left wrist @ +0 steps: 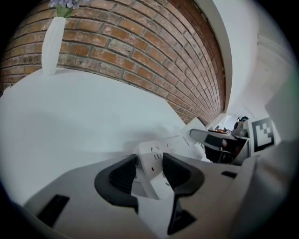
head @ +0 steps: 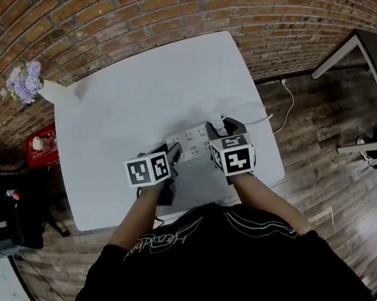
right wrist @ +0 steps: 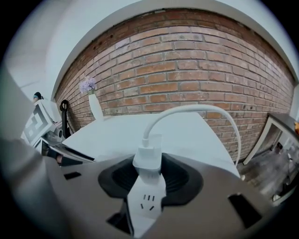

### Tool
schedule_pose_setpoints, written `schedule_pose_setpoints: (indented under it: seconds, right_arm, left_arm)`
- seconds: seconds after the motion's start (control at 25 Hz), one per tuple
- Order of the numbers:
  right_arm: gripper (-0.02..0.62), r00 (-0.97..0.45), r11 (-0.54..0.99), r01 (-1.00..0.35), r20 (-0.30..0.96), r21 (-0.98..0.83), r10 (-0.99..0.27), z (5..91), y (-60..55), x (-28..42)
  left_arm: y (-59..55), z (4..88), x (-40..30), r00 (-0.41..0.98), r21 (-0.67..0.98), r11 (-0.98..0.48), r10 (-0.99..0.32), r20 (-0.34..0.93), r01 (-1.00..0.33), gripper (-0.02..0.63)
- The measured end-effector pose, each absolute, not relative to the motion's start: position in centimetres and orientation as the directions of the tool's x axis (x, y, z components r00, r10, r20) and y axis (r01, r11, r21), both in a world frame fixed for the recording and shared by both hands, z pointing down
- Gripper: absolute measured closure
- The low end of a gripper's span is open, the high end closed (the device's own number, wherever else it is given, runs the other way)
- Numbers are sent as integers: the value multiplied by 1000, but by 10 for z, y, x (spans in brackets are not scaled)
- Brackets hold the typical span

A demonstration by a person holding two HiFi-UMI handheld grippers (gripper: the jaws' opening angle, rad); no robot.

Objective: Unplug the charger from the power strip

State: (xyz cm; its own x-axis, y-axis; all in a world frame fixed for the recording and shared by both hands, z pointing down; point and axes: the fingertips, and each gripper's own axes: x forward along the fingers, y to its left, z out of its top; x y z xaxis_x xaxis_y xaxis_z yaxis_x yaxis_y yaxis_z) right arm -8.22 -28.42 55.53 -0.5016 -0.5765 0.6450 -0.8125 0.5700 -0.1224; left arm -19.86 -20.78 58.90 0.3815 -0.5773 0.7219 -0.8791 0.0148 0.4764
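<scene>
Left gripper [left wrist: 149,170]: my jaws are partly closed, clamped on the power strip [left wrist: 161,150] end.
Right gripper [right wrist: 148,176]: squeezing the charger [right wrist: 148,158] between my pads.
Charger: plugged into the power strip, right between those jaws.

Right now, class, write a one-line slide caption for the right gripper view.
Right hand-held gripper closed on the charger plugged into the power strip, its cable arcing over the table.

Left tool [left wrist: 149,169] and right tool [right wrist: 148,176] angle downward side by side, jaws both gripping.
</scene>
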Motion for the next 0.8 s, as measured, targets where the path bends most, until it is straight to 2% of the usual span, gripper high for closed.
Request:
schedule_pose_setpoints:
  seconds: [0.16,0.8]
  right_arm:
    - [471,-491,580,-809,644,-89,-587,553,-283,-83]
    - [468,-492,559,-817,676,-141,-548,551,-271,-74]
  left_arm:
    - [-208,589,-198,379,474,15,-581,721,-880,426]
    - [-205,588,-193,361,444,3,-577,732,-896,426]
